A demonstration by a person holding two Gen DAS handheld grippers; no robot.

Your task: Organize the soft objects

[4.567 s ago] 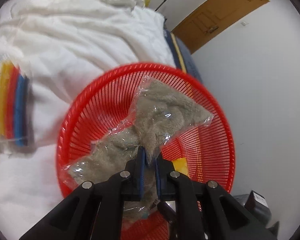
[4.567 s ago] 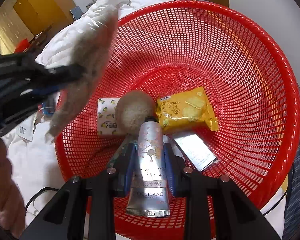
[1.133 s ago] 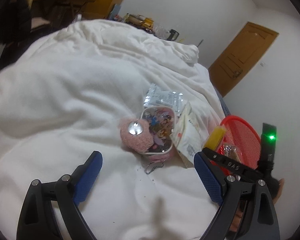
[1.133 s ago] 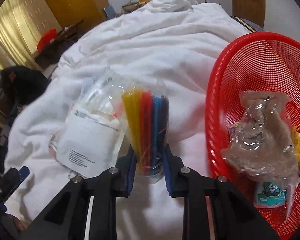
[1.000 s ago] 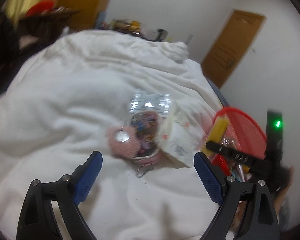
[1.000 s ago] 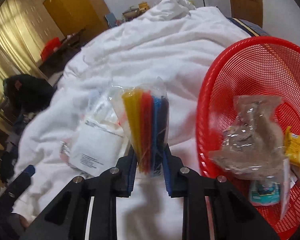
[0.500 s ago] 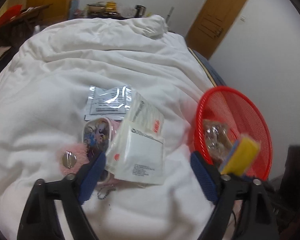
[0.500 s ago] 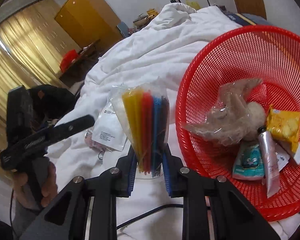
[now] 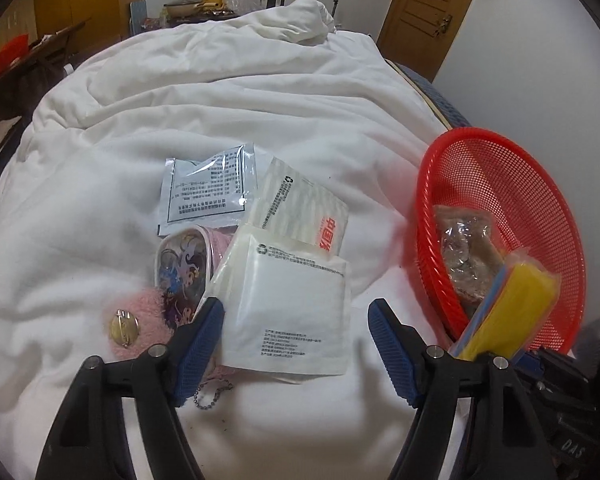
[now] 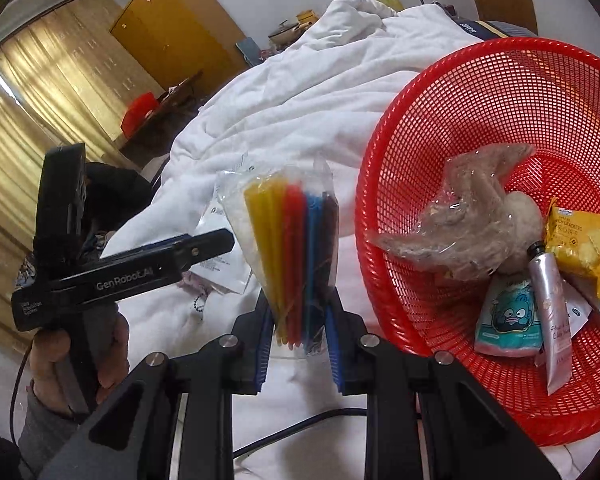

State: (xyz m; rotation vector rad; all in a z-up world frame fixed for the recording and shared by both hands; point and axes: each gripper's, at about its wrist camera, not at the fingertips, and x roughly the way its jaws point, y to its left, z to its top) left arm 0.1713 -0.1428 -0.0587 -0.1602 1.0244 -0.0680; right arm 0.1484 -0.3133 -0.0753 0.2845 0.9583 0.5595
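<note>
Swung over from the pink plush side of the heap and now centred on the pile of flat packets, with the left gripper (image 9: 296, 340) jaws just closing partway yet spread either side of the white rectangular plastic packet (image 9: 290, 312), pads not pressing it. Seen from the left wrist: beneath and behind that packet, a striped white packet with red lettering (image 9: 304, 210), a clear-fronted silver sachet with printed text (image 9: 208, 188), and a pink fuzzy pouch with a cartoon print (image 9: 180, 280), all lying on the rumpled white duvet (image 9: 220, 92); at the right, the red plastic mesh basket (image 9: 512, 184), resting on the bed edge. Seen from the right wrist: right gripper (image 10: 298, 312) pinching the clear bag of yellow, red and blue strips (image 10: 290, 248) upright, just left of the basket rim, not yet over it; inside the basket a bagged beige plush (image 10: 472, 220), a yellow cracker pack (image 10: 580, 240), a silver hand-cream tube (image 10: 552, 320) and a small cartoon sachet (image 10: 508, 320). Probably next: strips into the basket, white packet gripped.
</note>
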